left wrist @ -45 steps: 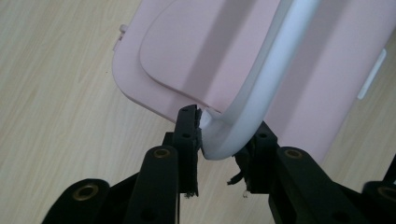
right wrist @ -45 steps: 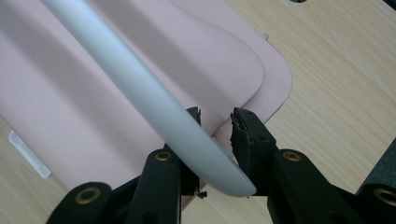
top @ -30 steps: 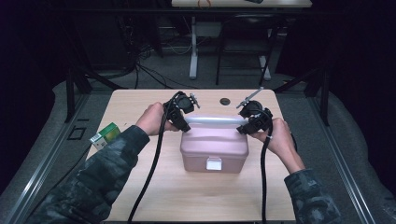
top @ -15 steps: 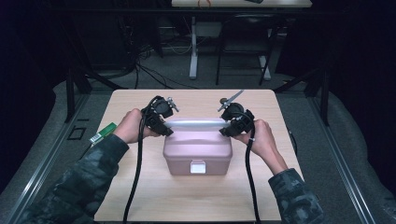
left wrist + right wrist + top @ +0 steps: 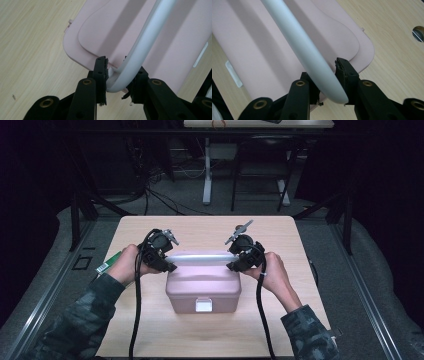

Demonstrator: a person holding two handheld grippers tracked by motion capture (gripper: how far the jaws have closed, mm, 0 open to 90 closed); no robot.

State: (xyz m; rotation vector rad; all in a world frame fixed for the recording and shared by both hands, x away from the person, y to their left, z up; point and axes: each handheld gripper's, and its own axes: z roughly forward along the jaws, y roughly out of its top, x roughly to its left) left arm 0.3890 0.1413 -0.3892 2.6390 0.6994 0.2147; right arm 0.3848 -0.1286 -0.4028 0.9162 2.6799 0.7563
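A pink lidded box [image 5: 202, 287] with a white front latch [image 5: 203, 306] hangs over the middle of the wooden table [image 5: 150, 335], carried by its white handle [image 5: 200, 258]. My left gripper [image 5: 169, 265] is shut on the handle's left end, and in the left gripper view the jaws pinch the white handle [image 5: 130, 62] at its bend above the pink lid [image 5: 105, 30]. My right gripper [image 5: 234, 265] is shut on the handle's right end; in the right gripper view the white handle [image 5: 307, 55] runs between the pads over the pink lid [image 5: 249, 42].
A green and white packet [image 5: 107, 263] lies at the table's left edge, partly behind the left hand. A round hole [image 5: 419, 33] in the tabletop sits beyond the box. Dark floor, cables and a second table's legs [image 5: 206, 175] lie behind.
Both hands have carried the pink box by its handle leftward and a little toward the person; the round hole at the table's back is now hidden in the high view.
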